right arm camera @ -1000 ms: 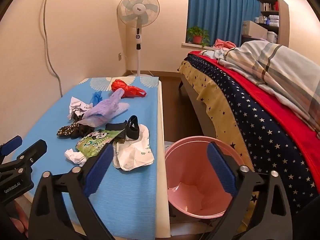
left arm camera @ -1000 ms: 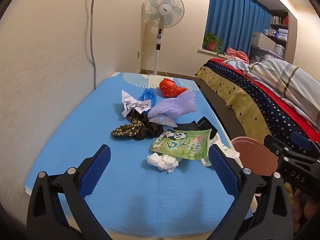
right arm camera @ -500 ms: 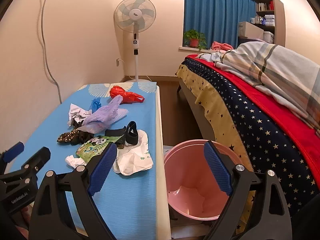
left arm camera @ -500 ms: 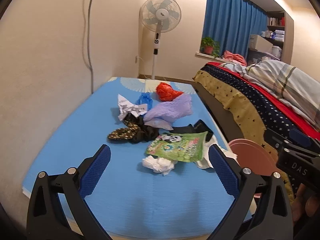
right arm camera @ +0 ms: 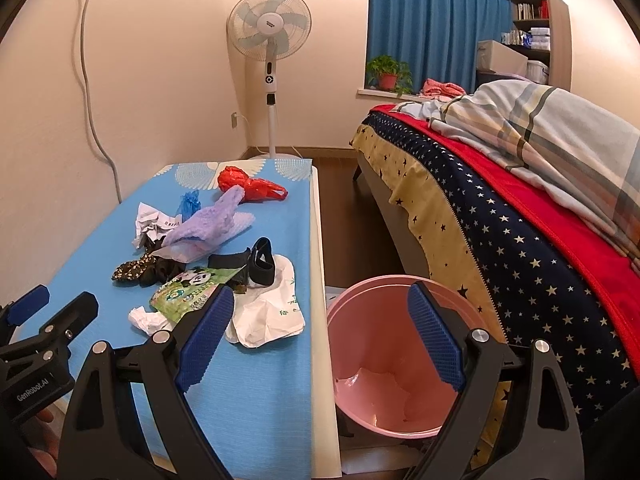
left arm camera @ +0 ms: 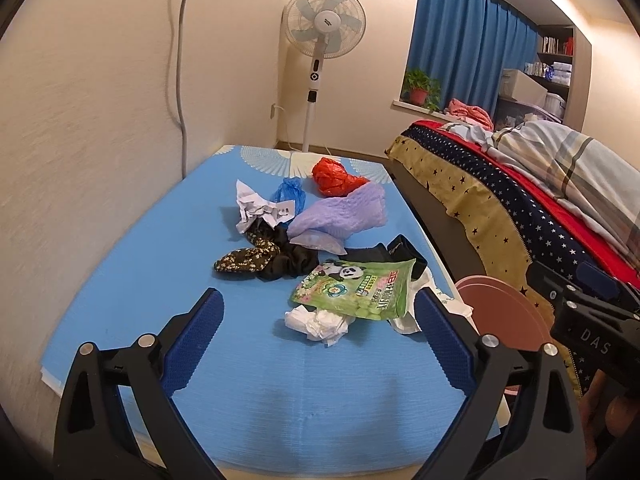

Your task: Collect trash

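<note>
Two sets of tongs were in play, both gaping wide with nothing between their blue pads: the left gripper [left arm camera: 316, 344] over the near end of the blue mat [left arm camera: 160, 280], the right gripper [right arm camera: 320, 336] straddling the mat's right edge and the pink bin [right arm camera: 400, 360].

Ahead of the left tongs lay one loose heap of litter. Nearest, just beyond its fingertips, sat one crumpled white tissue [left arm camera: 318, 322], overlapped by one green panda wrapper [left arm camera: 356, 290]. One white plastic bag [right arm camera: 268, 316] lay just beyond the right tongs' left finger. Farther out were one black strap [right arm camera: 260, 264], one dark flowered cloth [left arm camera: 248, 260], one lilac bag [left arm camera: 344, 216], one crumpled paper [left arm camera: 256, 210], one small blue bag [left arm camera: 290, 194] and, farthest, one red bag [left arm camera: 334, 176].

One standing fan [left arm camera: 322, 32] stood beyond the mat's far end. One bed [right arm camera: 500, 208] ran along the right of both tongs, close beside the bin.

The single bin stood on the floor under the right tongs, holding a thin clear liner or film at its bottom; I could not tell which.
</note>
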`<action>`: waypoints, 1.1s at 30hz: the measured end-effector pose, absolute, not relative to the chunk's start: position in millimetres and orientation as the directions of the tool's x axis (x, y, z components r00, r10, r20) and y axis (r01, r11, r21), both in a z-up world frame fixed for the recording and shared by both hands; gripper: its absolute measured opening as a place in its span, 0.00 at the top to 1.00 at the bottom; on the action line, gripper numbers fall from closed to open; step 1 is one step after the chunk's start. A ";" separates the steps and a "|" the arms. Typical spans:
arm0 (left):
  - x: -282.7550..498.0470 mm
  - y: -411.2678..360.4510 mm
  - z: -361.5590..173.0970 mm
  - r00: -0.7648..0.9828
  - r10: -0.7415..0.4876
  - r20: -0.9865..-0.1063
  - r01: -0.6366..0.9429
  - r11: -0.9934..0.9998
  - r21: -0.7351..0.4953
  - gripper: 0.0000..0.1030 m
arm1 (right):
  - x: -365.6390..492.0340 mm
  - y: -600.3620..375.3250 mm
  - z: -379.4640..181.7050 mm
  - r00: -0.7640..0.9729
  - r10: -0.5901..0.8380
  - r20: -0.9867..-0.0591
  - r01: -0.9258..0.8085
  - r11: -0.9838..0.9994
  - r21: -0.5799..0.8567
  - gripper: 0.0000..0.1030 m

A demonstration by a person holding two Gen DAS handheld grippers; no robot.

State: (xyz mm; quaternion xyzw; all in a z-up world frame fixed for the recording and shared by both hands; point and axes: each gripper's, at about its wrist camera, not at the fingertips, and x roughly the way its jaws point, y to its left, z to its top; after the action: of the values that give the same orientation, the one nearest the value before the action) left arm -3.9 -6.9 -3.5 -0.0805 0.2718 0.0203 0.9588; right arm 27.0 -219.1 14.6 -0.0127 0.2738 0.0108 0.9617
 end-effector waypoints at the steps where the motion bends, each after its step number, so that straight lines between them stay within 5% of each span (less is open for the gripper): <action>1: -3.9 -7.2 -3.0 0.852 -0.004 -0.524 -0.082 0.986 -0.142 0.10 | 27.1 -219.6 14.6 0.850 0.012 -0.527 -0.027 0.999 -0.020 0.16; 33: -5.0 -5.3 -1.9 0.852 -0.002 -0.523 -0.088 0.985 -0.146 0.10 | 26.3 -218.0 15.5 0.850 0.009 -0.527 -0.028 0.999 -0.030 0.16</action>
State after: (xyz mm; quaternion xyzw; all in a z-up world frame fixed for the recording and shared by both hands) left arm -5.0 -5.3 -1.9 -0.0825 0.2708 0.0223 0.9588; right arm 26.3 -218.0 15.5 -0.0181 0.2740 0.0096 0.9615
